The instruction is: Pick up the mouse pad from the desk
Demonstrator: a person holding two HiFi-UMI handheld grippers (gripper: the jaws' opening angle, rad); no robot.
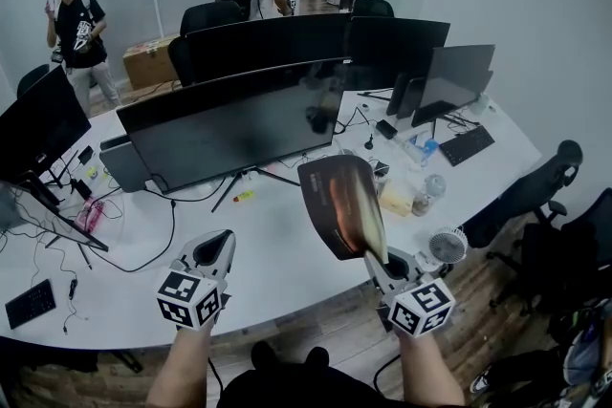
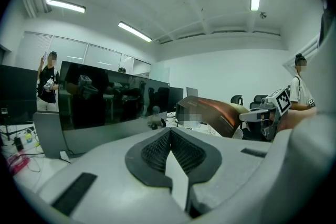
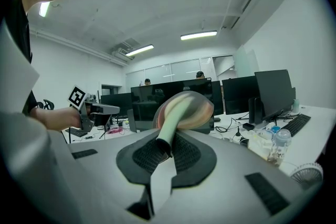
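Right gripper pinches the mouse pad tight, up off the counter. Left gripper is closed, holding nothing.

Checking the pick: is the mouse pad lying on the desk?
No, the right gripper holds the mouse pad up, clear of the desk.

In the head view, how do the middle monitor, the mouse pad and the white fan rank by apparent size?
1. monitor
2. mouse pad, raised toward the camera, so it looks bigger
3. fan
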